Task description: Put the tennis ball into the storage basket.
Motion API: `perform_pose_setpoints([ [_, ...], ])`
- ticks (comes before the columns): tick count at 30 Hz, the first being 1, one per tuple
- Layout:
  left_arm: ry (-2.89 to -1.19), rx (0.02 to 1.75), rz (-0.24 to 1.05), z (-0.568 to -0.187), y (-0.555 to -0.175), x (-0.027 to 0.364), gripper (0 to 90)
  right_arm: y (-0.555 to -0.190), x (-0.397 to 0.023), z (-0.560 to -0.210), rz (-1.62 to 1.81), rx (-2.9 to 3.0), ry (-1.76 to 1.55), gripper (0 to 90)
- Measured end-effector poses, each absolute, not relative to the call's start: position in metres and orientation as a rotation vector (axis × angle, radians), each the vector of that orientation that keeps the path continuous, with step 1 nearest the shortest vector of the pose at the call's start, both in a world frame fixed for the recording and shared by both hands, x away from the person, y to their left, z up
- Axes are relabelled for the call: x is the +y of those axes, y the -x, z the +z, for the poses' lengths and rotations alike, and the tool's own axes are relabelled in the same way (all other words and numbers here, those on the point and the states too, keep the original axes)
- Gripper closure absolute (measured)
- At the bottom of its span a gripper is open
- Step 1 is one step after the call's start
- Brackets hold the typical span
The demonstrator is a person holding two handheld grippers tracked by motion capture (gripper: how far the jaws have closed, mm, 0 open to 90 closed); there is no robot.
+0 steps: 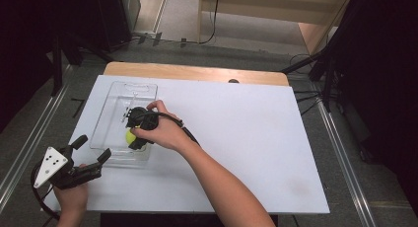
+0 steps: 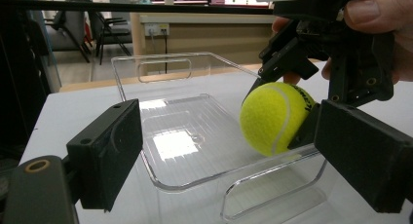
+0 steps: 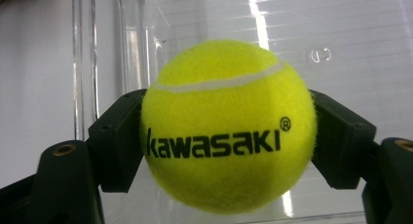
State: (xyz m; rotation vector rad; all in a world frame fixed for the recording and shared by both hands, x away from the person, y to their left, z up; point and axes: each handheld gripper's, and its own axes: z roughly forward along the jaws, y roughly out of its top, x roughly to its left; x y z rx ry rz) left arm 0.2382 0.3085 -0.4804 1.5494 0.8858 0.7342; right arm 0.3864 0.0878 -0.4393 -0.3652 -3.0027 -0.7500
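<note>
A yellow tennis ball [image 3: 226, 126] printed "kawasaki" sits between the two black jaws of my right gripper [image 3: 226, 146], which is shut on it. In the high view, the right gripper [image 1: 135, 139] holds the ball [image 1: 129, 135] low inside a clear plastic tray [image 1: 112, 94], near its front wall. I cannot tell if the ball touches the tray floor. My left gripper [image 1: 92, 147] stands open at the tray's near left corner, holding nothing. In the left gripper view, its jaws frame the tray's near wall [image 2: 253, 182], with the ball [image 2: 272, 118] just behind it.
The tray lies on the left part of a white board [image 1: 246, 138] over a wooden table [image 1: 197, 71]. The person's right forearm [image 1: 222, 182] crosses the board's middle. Dark stands and cables [image 1: 320, 74] flank the table's right side.
</note>
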Motion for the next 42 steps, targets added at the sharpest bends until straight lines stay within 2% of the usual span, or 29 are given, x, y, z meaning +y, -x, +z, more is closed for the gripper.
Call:
perform_pose_setpoints([
  [12,-1.552,0.884,0.734,-0.480,-0.238,0.308,11.1,-0.387,0.079,-0.429,-0.806,-2.994,0.393,15.3],
  [14,-1.552,0.885,0.734,-0.480,-0.238,0.308,11.0,-0.386,0.077,-0.426,-0.811,-2.994,0.405,10.8],
  [28,-1.558,0.882,0.738,-0.480,-0.238,0.308,11.1,-0.382,0.053,-0.414,-0.928,-2.986,0.438,8.0],
  [31,-1.558,0.880,0.737,-0.480,-0.238,0.308,11.1,-0.380,0.049,-0.411,-0.942,-2.984,0.461,0.7],
  [42,-1.557,0.883,0.736,-0.480,-0.238,0.308,11.1,-0.376,0.025,-0.414,-1.000,-2.962,0.509,0.0],
])
